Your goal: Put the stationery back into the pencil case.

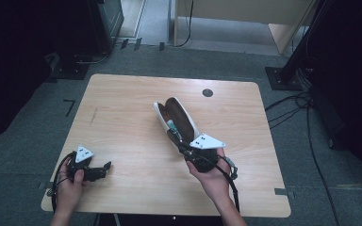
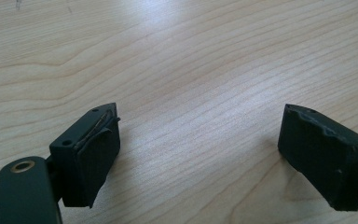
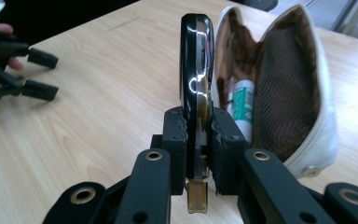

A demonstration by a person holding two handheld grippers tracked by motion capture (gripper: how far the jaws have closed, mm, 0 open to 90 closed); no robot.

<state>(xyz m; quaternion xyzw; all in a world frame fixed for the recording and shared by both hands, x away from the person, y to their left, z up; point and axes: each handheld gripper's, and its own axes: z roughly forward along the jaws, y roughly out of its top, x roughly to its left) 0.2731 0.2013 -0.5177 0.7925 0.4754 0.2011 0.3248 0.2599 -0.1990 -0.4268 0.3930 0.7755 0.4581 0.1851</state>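
Right gripper [image 3: 198, 128] pinches a glossy black compact [image 3: 196, 70] edge-on, centre frame; I'd steer it squarely into the open white pouch [image 3: 324, 116], clearing the rim.

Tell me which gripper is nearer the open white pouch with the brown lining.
Right. The right gripper is right beside the open white pouch with brown lining; the left gripper rests apart near the table's near-left corner.

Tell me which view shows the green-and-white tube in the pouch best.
The right gripper view: the tube stands large inside the open white pouch, beside the brown mesh lining. The high view gives a small greenish speck of it. The left gripper view looks at bare table.
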